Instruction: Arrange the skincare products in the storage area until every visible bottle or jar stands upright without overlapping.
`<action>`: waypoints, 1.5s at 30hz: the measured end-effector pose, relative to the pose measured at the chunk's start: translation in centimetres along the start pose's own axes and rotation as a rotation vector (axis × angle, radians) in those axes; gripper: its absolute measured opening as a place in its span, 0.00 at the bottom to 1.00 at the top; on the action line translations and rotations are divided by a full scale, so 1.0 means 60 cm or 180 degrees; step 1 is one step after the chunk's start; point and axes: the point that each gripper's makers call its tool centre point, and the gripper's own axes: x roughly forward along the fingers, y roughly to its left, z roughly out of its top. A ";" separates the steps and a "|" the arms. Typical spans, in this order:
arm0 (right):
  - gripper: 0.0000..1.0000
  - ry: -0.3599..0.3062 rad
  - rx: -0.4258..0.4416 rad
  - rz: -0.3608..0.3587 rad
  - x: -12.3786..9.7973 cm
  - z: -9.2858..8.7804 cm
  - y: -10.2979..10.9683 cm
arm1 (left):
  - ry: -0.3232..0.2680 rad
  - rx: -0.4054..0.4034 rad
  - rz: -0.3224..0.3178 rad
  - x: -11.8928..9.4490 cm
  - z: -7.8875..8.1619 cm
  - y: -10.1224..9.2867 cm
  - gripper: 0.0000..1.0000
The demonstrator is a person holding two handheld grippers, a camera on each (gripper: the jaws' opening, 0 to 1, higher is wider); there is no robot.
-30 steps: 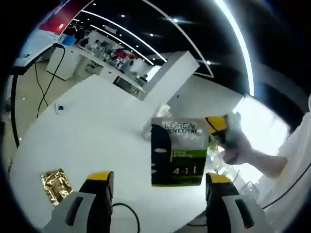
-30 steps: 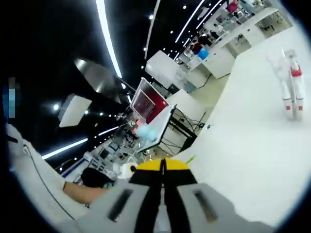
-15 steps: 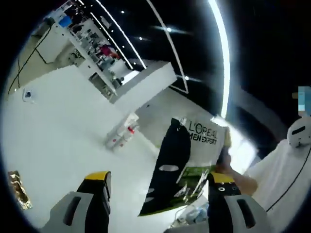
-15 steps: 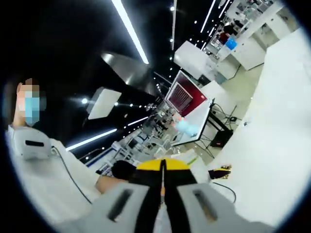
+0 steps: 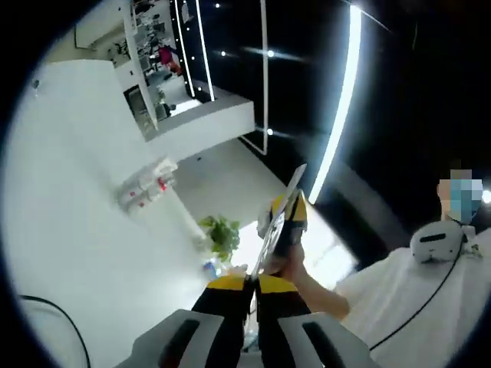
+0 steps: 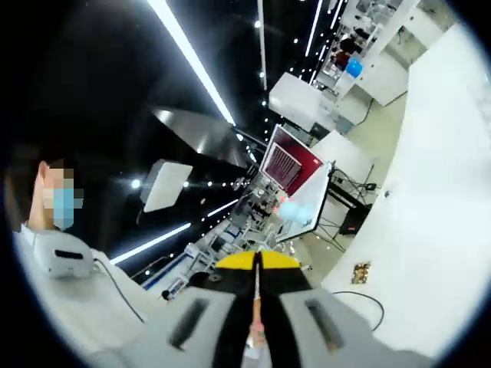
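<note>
A black and green L'Oreal Men Expert sachet (image 5: pixel 294 180) is held up in the air, edge-on to the left gripper view. My left gripper (image 5: pixel 251 282) is shut on its lower edge. My right gripper (image 5: pixel 288 222) comes in from the person's side and pinches the same sachet higher up. In the right gripper view, my right gripper (image 6: pixel 258 261) is shut, with the sachet's thin edge (image 6: pixel 255 303) running between its jaws. Two white bottles with red marks (image 5: pixel 146 188) lie close together on the white table (image 5: pixel 69 215).
A small gold sachet (image 6: pixel 359 272) lies on the table (image 6: pixel 430 215) beside a black cable (image 6: pixel 360 295). Another stretch of cable (image 5: pixel 46 307) crosses the table's near side. A person in white clothes (image 5: pixel 399 284) stands close behind the grippers.
My left gripper went from open to shut on the sachet. The sachet turned from face-on to edge-on. Both views tilted up, away from the table.
</note>
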 end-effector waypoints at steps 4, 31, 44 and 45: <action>0.01 -0.0001 0.0121 0.0071 0.020 0.001 -0.009 | -0.0065 0.0078 0.0089 -0.013 -0.002 -0.023 0.02; 0.26 0.1238 0.0315 0.0659 0.181 -0.184 -0.003 | -0.0711 0.0233 0.0901 -0.142 0.052 -0.071 0.01; 0.04 0.1292 0.0095 0.0757 0.160 -0.213 -0.007 | -0.0961 0.0158 0.1182 -0.153 0.088 -0.051 0.02; 0.03 0.1292 0.0079 0.0764 0.158 -0.215 -0.007 | -0.0958 0.0166 0.1189 -0.153 0.087 -0.050 0.02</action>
